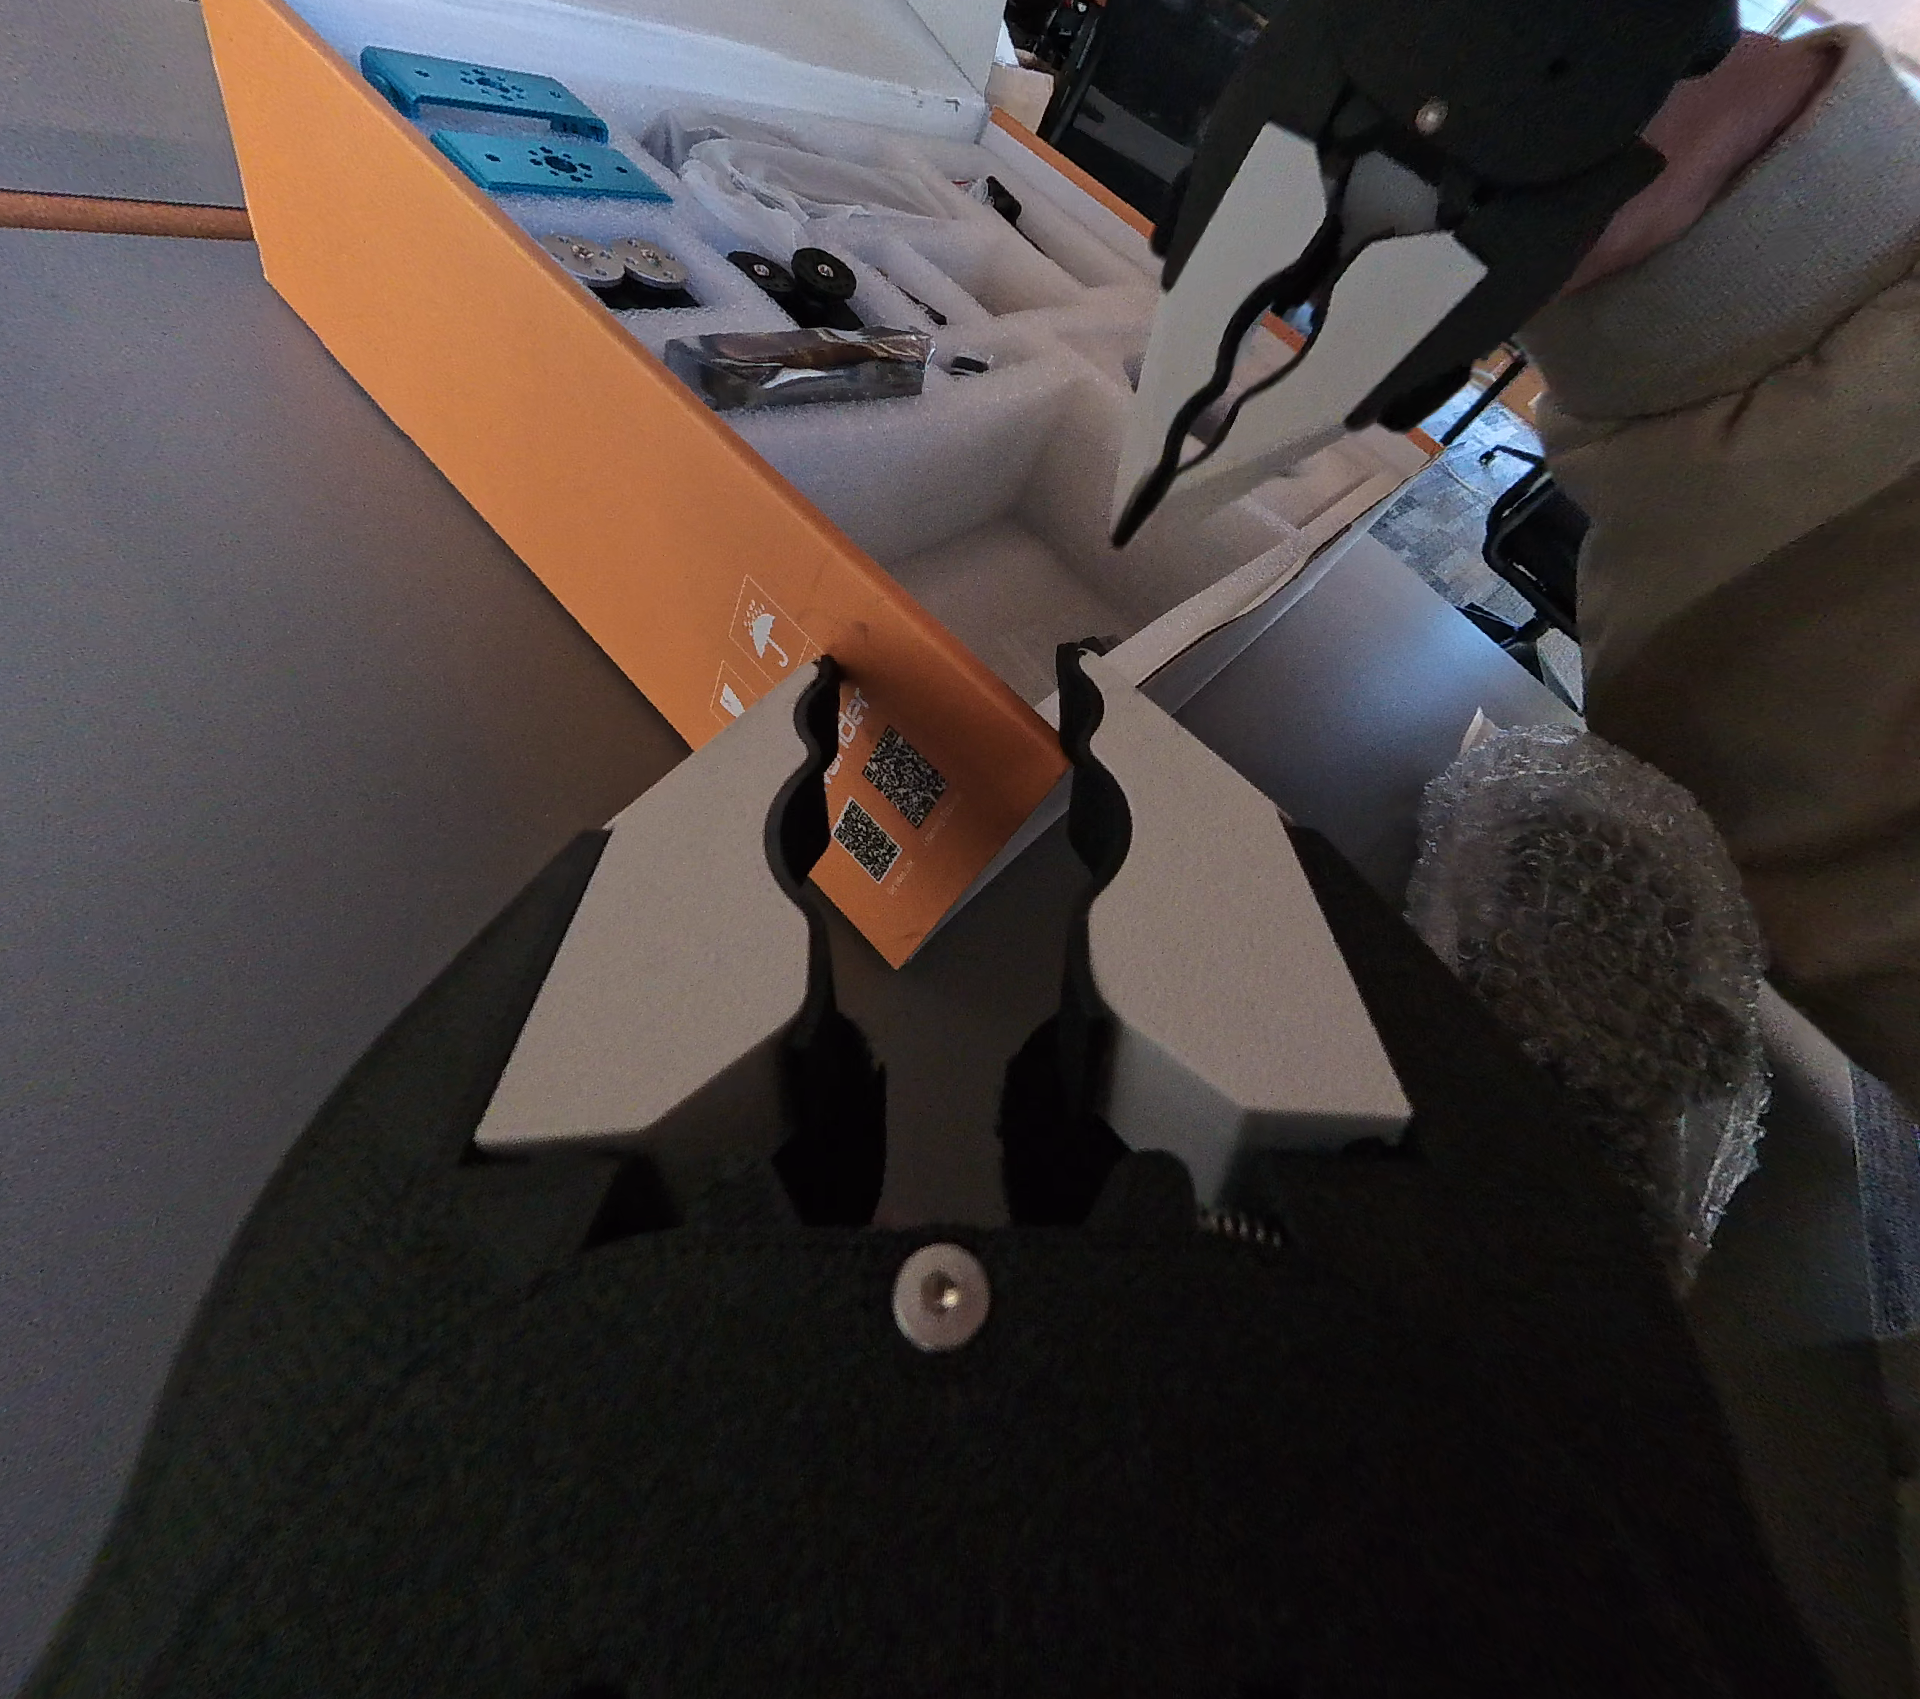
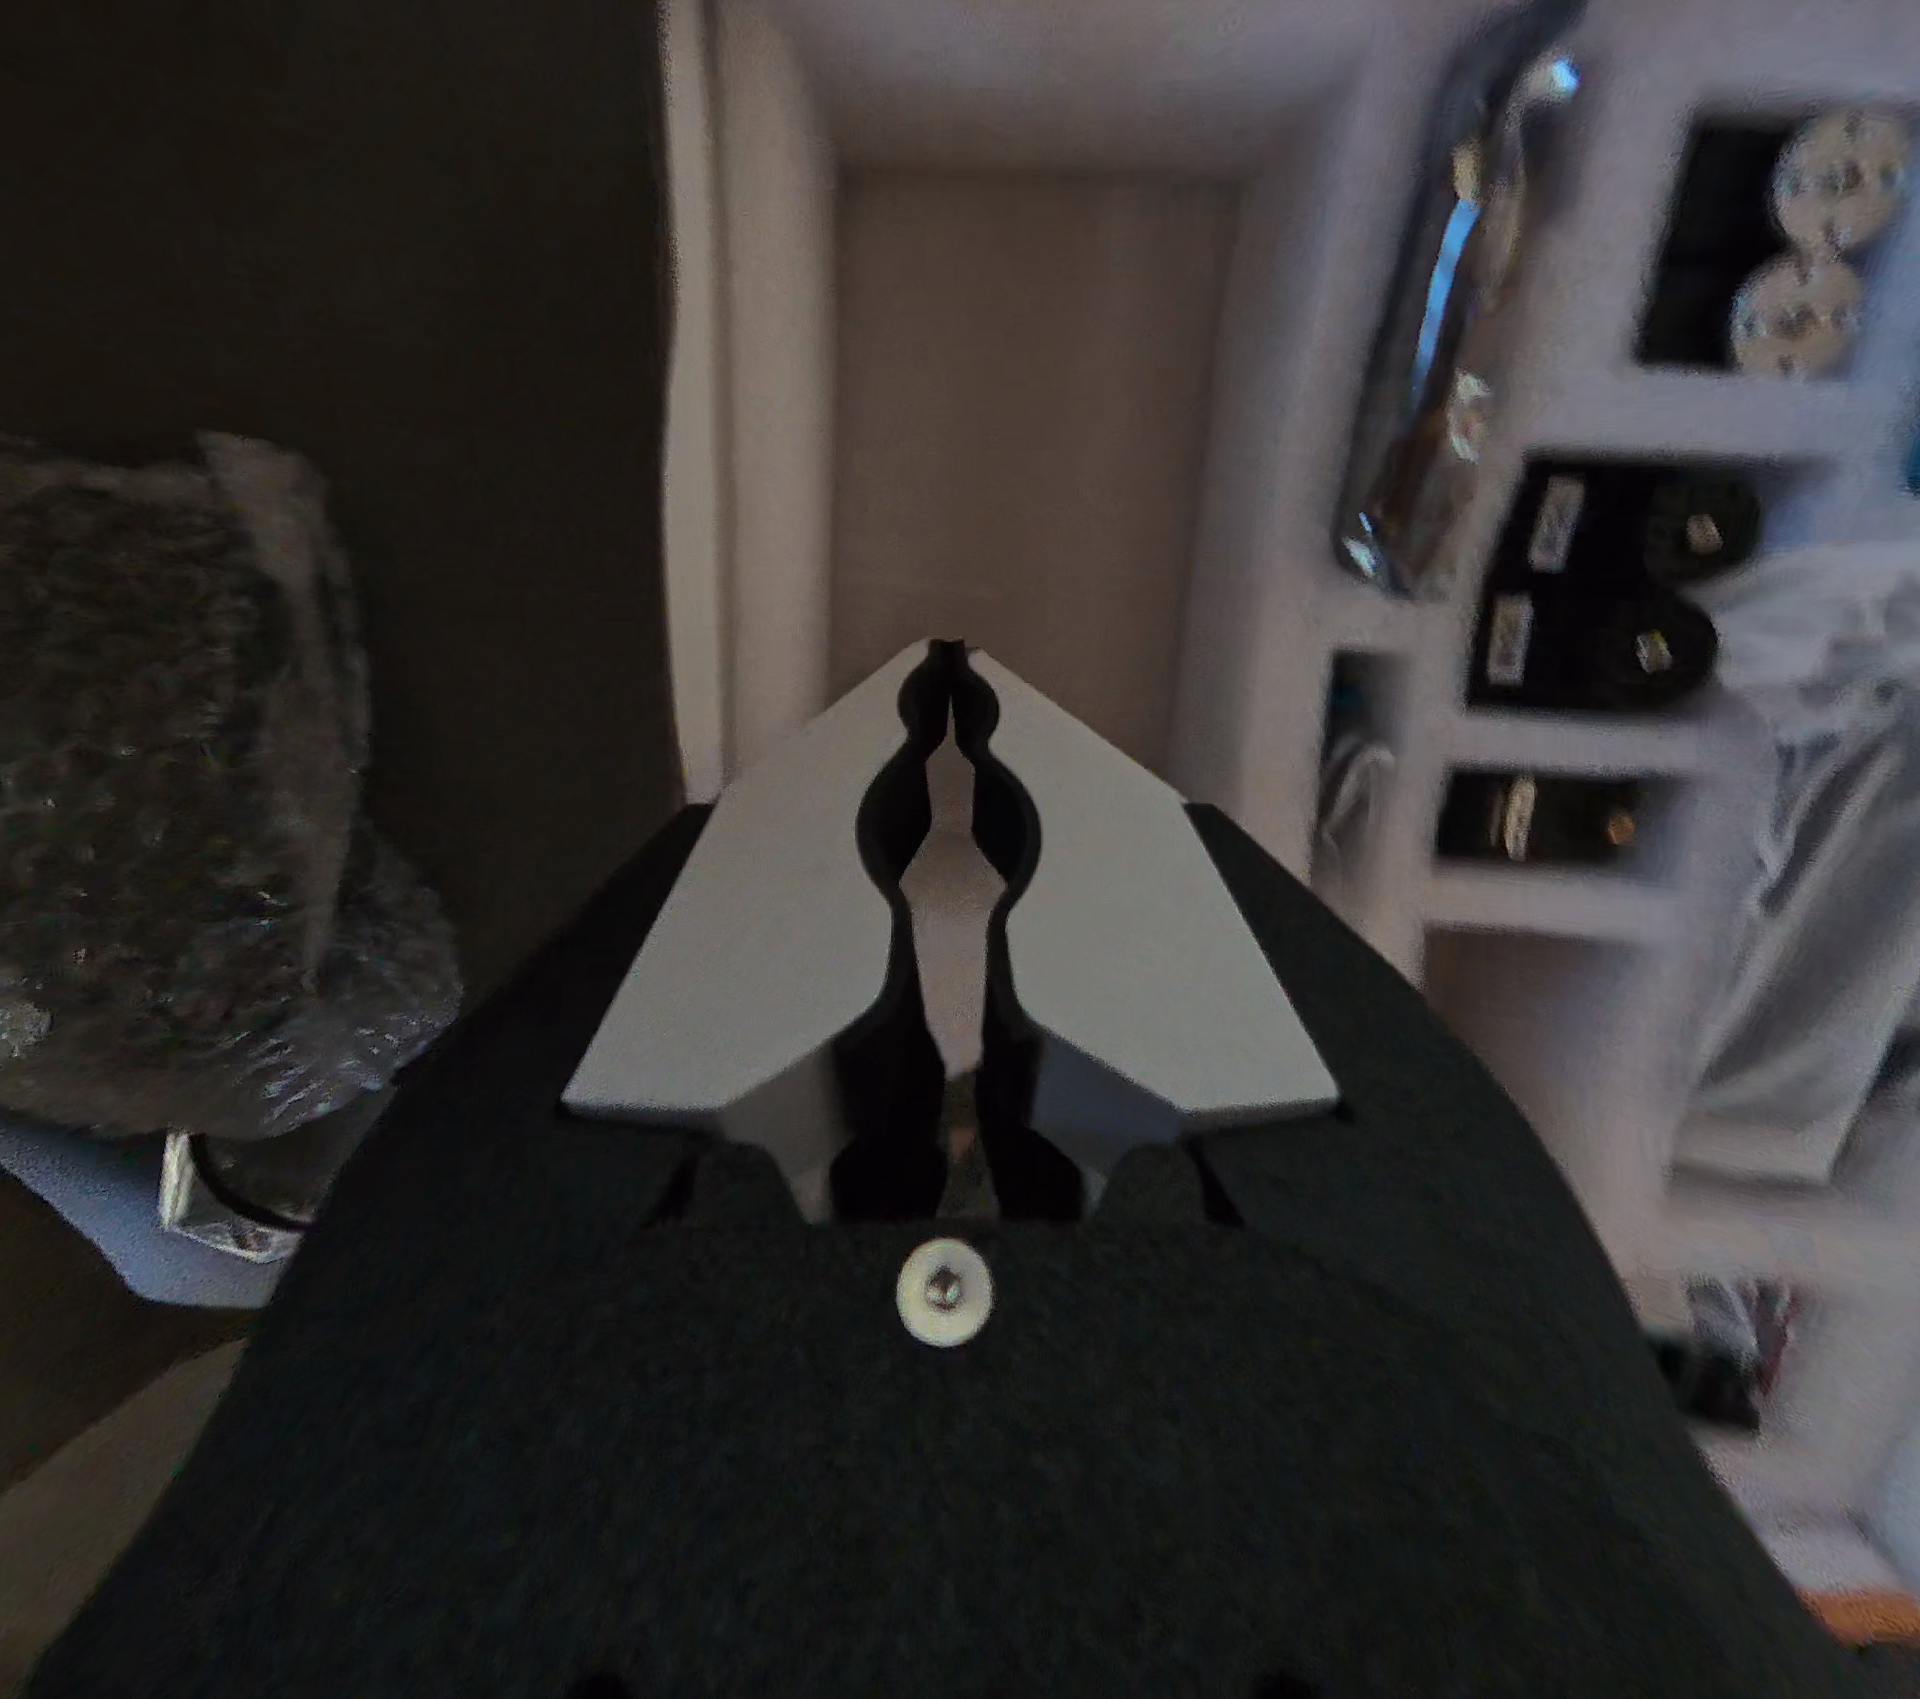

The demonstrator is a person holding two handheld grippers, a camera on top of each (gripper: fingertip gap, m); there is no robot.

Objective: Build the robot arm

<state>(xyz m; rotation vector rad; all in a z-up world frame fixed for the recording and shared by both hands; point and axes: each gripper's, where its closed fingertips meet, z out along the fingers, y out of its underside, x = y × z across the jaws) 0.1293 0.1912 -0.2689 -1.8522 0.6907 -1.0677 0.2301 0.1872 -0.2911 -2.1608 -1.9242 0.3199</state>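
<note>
Left gripper (image 1: pixel 951 673) spread at orange box (image 1: pixel 582 444) corner; right gripper (image 2: pixel 948 647) pressed together, empty, above the foam recess (image 2: pixel 1029 402).

A grey table (image 1: pixel 260 610) carries an open orange box (image 1: pixel 582 423) lined with white foam, running from the near middle to the far left, and just right of the box's near corner lies a bundle wrapped in bubble wrap (image 1: pixel 1590 922), resting directly on the tabletop.
</note>
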